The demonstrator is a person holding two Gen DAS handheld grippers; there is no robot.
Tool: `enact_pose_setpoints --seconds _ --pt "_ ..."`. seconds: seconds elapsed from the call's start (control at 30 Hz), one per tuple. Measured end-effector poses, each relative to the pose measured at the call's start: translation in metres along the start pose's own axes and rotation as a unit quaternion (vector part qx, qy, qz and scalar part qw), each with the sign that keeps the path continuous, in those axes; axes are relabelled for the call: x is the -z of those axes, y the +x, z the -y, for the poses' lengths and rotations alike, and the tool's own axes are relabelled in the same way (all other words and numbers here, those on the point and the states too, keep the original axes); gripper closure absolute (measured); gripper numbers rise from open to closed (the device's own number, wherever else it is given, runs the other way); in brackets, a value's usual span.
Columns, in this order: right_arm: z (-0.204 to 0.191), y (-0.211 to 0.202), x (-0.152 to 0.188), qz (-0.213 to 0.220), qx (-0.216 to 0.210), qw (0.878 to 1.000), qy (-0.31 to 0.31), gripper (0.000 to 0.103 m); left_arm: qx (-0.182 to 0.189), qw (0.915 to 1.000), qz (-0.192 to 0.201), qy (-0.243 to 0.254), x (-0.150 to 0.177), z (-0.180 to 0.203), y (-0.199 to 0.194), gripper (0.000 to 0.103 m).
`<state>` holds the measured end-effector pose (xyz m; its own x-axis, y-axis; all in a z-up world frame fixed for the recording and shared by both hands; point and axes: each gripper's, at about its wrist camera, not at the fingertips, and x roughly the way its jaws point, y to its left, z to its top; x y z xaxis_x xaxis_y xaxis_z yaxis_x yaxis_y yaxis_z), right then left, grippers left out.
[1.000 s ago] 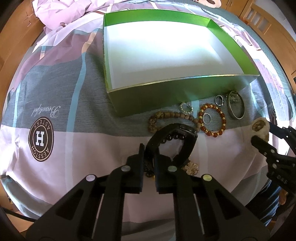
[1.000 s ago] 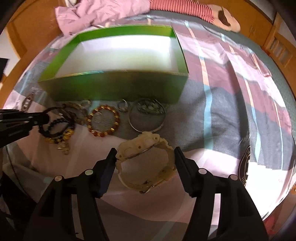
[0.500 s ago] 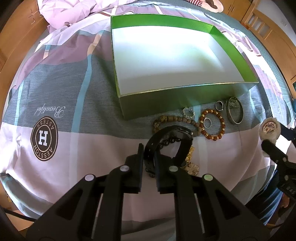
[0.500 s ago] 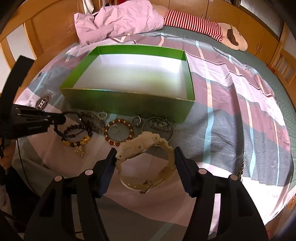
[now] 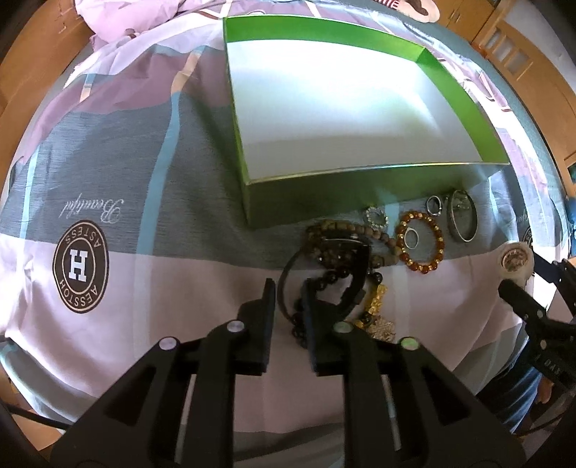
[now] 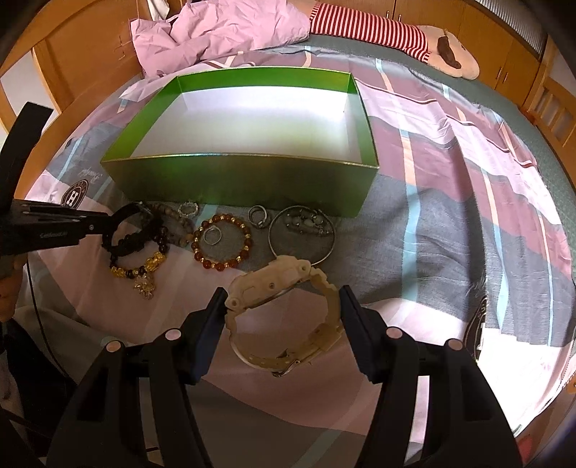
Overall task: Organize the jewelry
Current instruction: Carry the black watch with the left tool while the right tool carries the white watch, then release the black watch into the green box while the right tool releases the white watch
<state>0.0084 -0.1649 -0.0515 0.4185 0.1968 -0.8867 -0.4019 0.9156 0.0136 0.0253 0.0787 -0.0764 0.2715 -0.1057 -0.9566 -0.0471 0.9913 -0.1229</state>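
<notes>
Now | left gripper (image 5: 289, 304) clenched on black watch (image 5: 336, 266) | right gripper (image 6: 282, 313) grasping beige watch (image 6: 284, 313)

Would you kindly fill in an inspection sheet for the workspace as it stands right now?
Surface: patchwork bedspread on a bed.
Job's things: green box, open, interior appears empty; black watch and cream watch both held; amber bead bracelet, brown bead bracelet, silver bangle, rings and black-and-gold bracelet lie in front of the box.
Clutter: pink bedding, striped plush toy beyond the box.
Grippers: left hand-held gripper closed on the black watch's strap; right hand-held gripper closed on the cream watch.
Cables: thin dark cable at left.
Surroundings: wooden cabinets.
</notes>
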Motion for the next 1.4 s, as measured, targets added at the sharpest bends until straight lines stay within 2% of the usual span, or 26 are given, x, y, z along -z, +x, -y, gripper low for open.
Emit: enact_pose_setpoints --seconds 0.03,0.07,0.13,0.17,0.3,0.43,0.5,0.57,0.67,0.83,0.93,1.0,1.1,1.23,1.3,1.4 --pt "-0.001 0.001 0.001 -0.001 -0.001 1.0 0.0 0.041 -0.001 1.0 -0.001 -0.006 -0.001 -0.003 0.001 0.064" --pt "-0.001 0.002 0.001 -0.002 -0.002 1.0 0.0 0.041 -0.003 0.9999 -0.003 -0.014 -0.001 -0.006 0.003 0.054" --pt "-0.001 0.003 0.001 -0.004 -0.004 1.0 0.001 0.041 0.002 0.9996 -0.01 -0.026 -0.003 -0.012 0.009 0.058" --pt "-0.002 0.004 0.002 -0.004 -0.004 1.0 0.001 0.041 0.008 0.9993 -0.013 -0.033 -0.003 -0.014 0.011 0.07" --pt "-0.003 0.004 0.002 -0.003 -0.007 1.0 -0.001 0.041 0.027 0.9978 -0.015 -0.059 -0.006 -0.022 0.013 0.086" --pt "-0.002 0.004 0.003 -0.004 -0.007 1.0 0.001 0.041 0.015 0.9984 -0.02 -0.051 -0.006 -0.018 0.019 0.089" --pt "-0.002 0.004 0.003 -0.004 -0.006 1.0 0.001 0.041 0.007 0.9988 -0.025 -0.042 -0.006 -0.01 0.027 0.098" --pt "-0.003 0.0 0.002 0.003 -0.002 1.0 -0.004 0.041 0.004 0.9992 -0.018 -0.035 -0.006 -0.004 0.025 0.1" --pt "-0.006 -0.011 -0.002 0.02 -0.001 1.0 -0.011 0.041 0.026 0.9991 0.006 -0.033 -0.005 0.003 0.004 0.1" --pt "-0.004 -0.04 -0.033 0.065 -0.011 0.998 -0.018 0.041 0.096 0.9918 0.084 0.004 -0.018 0.021 -0.066 0.1" --pt "-0.004 -0.042 -0.062 0.091 0.0 0.996 -0.024 0.041 0.093 0.9879 0.123 0.014 -0.039 0.028 -0.088 0.1" --pt "-0.003 -0.035 -0.081 0.105 -0.004 0.994 -0.023 0.041 0.083 0.9869 0.138 0.004 -0.06 0.028 -0.083 0.1" --pt "0.002 -0.005 -0.105 0.098 0.0 0.995 -0.008 0.041 0.093 0.9873 0.125 -0.033 -0.082 0.009 -0.054 0.099" --pt "0.003 0.039 -0.115 0.073 0.008 0.997 0.006 0.04 0.06 0.9922 0.093 -0.056 -0.093 -0.006 -0.014 0.094" --pt "0.004 0.044 -0.114 0.069 0.012 0.998 0.009 0.036 0.057 0.9931 0.079 -0.064 -0.092 -0.006 -0.006 0.082" --pt "0.009 0.024 -0.105 0.09 -0.013 0.996 0.024 0.031 0.057 0.9936 0.08 -0.055 -0.088 -0.002 -0.015 0.076"
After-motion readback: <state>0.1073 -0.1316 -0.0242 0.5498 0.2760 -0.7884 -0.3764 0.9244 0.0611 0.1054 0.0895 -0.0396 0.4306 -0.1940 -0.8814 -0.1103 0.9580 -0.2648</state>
